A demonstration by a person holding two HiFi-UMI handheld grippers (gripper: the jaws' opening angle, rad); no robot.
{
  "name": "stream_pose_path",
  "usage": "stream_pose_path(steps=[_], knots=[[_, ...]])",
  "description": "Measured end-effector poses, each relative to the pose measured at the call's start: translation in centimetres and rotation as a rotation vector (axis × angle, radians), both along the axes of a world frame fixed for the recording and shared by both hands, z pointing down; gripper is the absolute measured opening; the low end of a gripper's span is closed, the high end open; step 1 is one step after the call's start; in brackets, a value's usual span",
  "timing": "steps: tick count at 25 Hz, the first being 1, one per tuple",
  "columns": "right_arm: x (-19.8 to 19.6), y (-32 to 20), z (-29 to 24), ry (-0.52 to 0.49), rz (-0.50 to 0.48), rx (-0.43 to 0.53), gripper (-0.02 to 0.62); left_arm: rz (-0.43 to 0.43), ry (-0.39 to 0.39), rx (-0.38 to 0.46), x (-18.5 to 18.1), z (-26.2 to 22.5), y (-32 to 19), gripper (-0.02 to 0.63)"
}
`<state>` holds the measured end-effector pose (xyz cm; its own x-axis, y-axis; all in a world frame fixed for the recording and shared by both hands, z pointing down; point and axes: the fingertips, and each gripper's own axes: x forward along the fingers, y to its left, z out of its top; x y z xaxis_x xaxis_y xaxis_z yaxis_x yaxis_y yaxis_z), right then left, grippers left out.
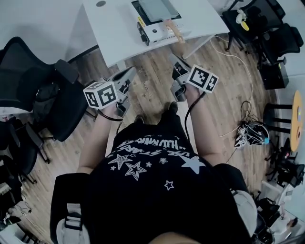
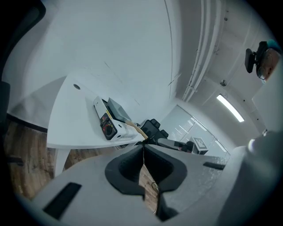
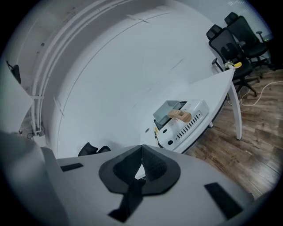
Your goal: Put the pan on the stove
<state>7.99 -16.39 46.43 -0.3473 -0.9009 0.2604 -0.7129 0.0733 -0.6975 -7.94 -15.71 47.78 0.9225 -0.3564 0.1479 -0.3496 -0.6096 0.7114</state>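
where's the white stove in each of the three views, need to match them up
Head view: stove at top centre, on the white table.
Left gripper view: stove left of centre, just above the jaws, on the table.
Right gripper view: stove right of centre, above the jaws.
Shared landmark: the wooden handle jutting out over the stove's top, visible in all three views.

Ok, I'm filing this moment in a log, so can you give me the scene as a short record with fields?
pan: grey, wooden handle, lying on top of the stove
stove: white box on the white table
left gripper: shut, empty, over the floor
right gripper: shut, empty, over the floor
surroundings: black office chairs, wood floor
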Motion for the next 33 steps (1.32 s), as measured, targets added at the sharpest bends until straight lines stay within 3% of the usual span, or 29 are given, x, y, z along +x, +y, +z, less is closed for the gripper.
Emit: stream_pose_path(steps=[17,25,33], knots=[[-1.6,4.5,5.9,-0.005,0.046,-0.142,0.008,0.063,-0.03,-0.072,0.0,3.2,2.8,0.011],[-1.5,7.2,6.7,-0.015,0.044,-0.15,0.008,0.065,-0.043,-0.068,0.2,3.2,5.5,0.011],[-2.8,10.4,4.7,0.005,0.009,-0.126,0.008,0.046,-0.061,-0.012,-0.7,1.0,9.1,0.011]])
